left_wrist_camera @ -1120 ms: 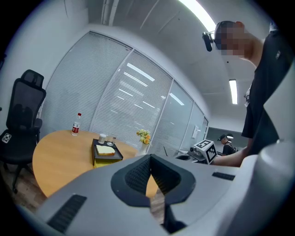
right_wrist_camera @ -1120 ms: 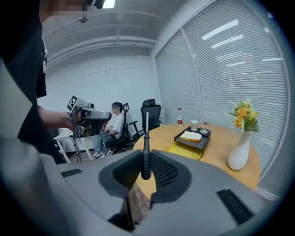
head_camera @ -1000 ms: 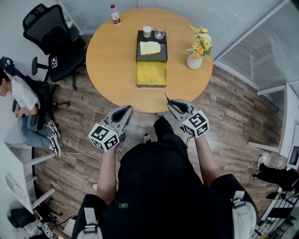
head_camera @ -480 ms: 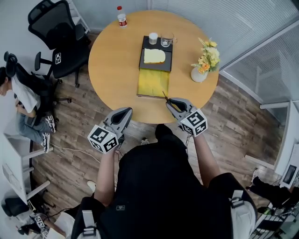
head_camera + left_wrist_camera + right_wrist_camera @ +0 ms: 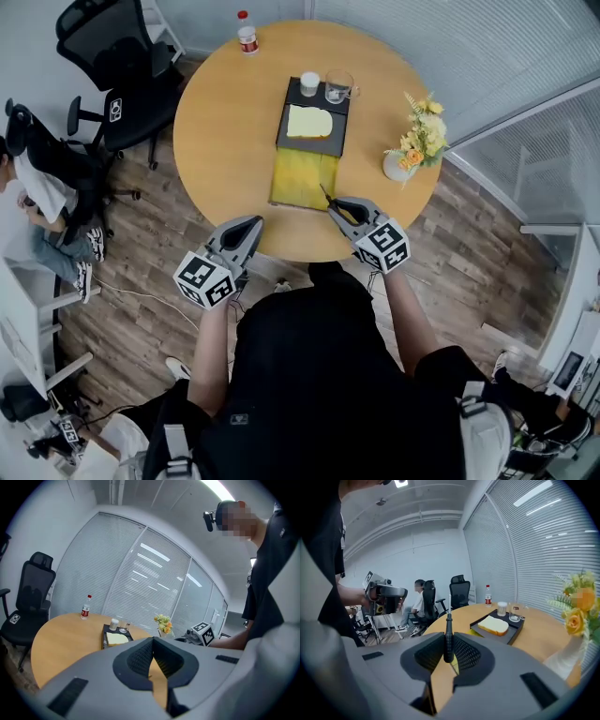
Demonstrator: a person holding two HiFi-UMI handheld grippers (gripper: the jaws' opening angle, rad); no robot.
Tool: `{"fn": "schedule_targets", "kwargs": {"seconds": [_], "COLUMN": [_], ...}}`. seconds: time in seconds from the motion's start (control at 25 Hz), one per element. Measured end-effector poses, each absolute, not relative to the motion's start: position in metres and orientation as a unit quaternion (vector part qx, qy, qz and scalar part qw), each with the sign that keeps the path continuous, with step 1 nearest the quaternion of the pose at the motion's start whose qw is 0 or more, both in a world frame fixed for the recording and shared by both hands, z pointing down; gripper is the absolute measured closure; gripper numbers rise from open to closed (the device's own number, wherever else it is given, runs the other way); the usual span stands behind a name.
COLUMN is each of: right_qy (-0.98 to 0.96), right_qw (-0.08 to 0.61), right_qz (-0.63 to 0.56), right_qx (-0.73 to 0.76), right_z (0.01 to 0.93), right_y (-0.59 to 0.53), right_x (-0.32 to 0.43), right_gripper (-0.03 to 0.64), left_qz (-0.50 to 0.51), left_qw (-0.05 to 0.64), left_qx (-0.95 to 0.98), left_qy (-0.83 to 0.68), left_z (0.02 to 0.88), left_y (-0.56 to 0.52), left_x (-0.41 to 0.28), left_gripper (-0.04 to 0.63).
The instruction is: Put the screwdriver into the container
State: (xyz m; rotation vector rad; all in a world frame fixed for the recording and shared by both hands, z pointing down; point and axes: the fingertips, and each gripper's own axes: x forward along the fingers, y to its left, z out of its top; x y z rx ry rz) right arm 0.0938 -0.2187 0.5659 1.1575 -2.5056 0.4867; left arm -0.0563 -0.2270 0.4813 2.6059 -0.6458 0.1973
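My right gripper [image 5: 335, 206] is shut on a screwdriver [image 5: 328, 199] with a black handle. Its thin shaft points toward the flat yellow container [image 5: 302, 178] on the round wooden table [image 5: 225, 112]. In the right gripper view the screwdriver [image 5: 448, 639] stands upright between the pads, and the gripper [image 5: 448, 654] is over the table's near part. My left gripper [image 5: 246, 230] hovers at the table's near edge with its jaws together and nothing in them. In its own view the left gripper [image 5: 153, 641] shows pads meeting at the tip.
A black tray [image 5: 323, 142] holding a bread slice [image 5: 308, 121], a white cup [image 5: 309, 83] and a glass [image 5: 338, 87] lies just beyond the yellow container. A flower vase [image 5: 398, 164] is at the right and a bottle [image 5: 247, 33] at the far edge. An office chair [image 5: 112, 66] and a seated person [image 5: 37, 187] are on the left.
Both grippers have moved forward toward the table. The right one, still holding the screwdriver, now sits over the tabletop close to the yellow container, and the left one reaches the table's edge.
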Motion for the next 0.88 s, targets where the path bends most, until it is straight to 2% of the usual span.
{"fn": "schedule_targets", "kwargs": {"seconds": [0.56,0.88], "right_qy": [-0.891,-0.885], "right_qw": [0.223,0.282], "right_qz": [0.163,0.158], "right_qx": [0.36,0.335], "right_z": [0.597,0.637], "right_y": [-0.252,-0.265], "right_x": [0.098,0.099], "right_gripper": [0.559,0.559], "left_qz": [0.072,0.074], "left_qw": [0.235,0.239], "left_qx": [0.934,0.929], "left_qy": [-0.258,-0.273], "left_z": [0.49,0.492], "left_y": [-0.253,-0.256], "left_x": [-0.039,-0.043], "left_gripper": [0.589,0.589]}}
